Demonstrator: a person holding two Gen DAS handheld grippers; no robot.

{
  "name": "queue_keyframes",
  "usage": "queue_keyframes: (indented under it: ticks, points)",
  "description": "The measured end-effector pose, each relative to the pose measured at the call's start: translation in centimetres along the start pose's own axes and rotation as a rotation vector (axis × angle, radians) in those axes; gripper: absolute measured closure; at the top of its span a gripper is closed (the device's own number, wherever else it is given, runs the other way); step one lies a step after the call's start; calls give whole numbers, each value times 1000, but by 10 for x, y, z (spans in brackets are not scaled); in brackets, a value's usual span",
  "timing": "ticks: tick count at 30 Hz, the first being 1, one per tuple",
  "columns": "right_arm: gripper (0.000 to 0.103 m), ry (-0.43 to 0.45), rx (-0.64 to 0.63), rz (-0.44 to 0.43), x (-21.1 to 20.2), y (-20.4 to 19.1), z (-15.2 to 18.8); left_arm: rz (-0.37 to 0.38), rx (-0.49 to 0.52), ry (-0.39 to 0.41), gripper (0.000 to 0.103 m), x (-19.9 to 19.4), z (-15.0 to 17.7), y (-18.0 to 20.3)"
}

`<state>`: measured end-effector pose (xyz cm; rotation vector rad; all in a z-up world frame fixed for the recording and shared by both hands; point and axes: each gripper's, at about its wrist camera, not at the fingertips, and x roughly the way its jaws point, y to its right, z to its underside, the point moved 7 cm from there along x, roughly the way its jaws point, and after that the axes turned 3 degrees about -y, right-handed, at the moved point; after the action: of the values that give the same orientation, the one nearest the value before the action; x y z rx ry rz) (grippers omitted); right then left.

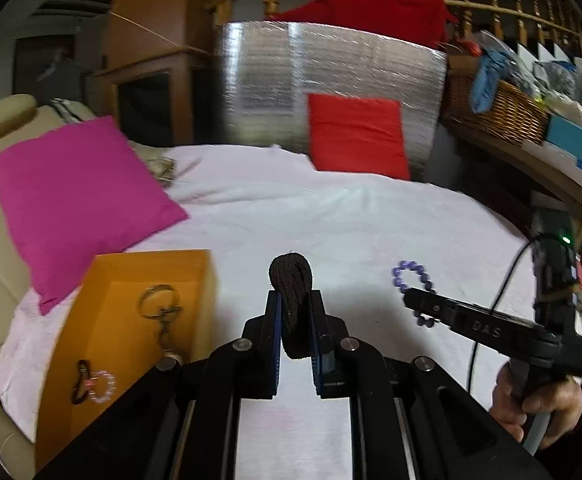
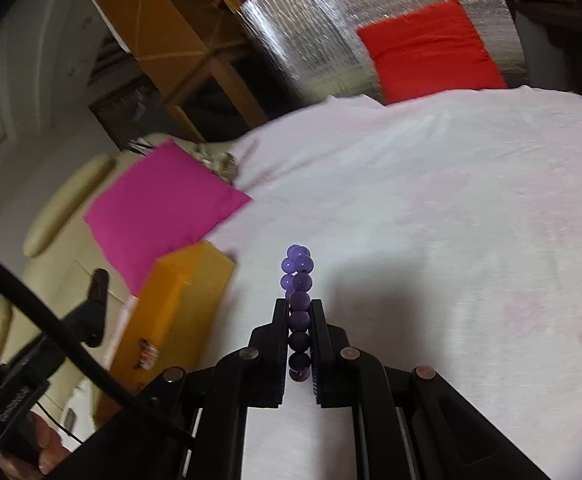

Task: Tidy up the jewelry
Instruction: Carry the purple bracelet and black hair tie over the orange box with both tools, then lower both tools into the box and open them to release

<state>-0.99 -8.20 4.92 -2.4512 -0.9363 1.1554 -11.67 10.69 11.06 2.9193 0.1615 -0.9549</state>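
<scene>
Left tongs [image 1: 295, 312] clamp a black scrunchie [image 1: 291, 300]; right tongs [image 2: 299, 320] pinch a purple bead bracelet [image 2: 299, 292] (orange box [image 1: 131, 320] beside, pink cushion [image 1: 79, 200] behind it).

Purple bead bracelet [image 2: 299, 300], black knit band [image 1: 291, 304], orange box [image 1: 131, 320], magenta cushion [image 1: 79, 200], seemingly pale-pink sheet [image 1: 331, 220].

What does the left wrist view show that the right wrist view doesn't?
Only the left wrist view shows inside the orange box: a keyring and a small beaded bracelet. It also shows the wicker basket. Only the right wrist view shows the purple bead bracelet clamped between the right gripper fingers. Both share the white cloth and pink cushion.
</scene>
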Motion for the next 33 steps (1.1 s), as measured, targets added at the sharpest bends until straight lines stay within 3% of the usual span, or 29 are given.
queue_keyframes:
  ticks: [9, 16, 19, 26, 33]
  points:
    - [93, 45, -112, -45, 12, -54, 11, -159, -145, -11, 90, -14, 27, -92]
    - [93, -28, -171, -150, 35, -119, 21, -271, -303, -32, 90, -32, 50, -178]
    - [93, -69, -194, -189, 50, -150, 25, -268, -340, -63, 90, -34, 63, -200]
    - [92, -214, -213, -243, 99, -222, 44, -230, -362, -126, 90, -23, 88, -215]
    - [92, -458, -125, -124, 180, -229, 69, -226, -320, -250, 90, 2, 118, -218]
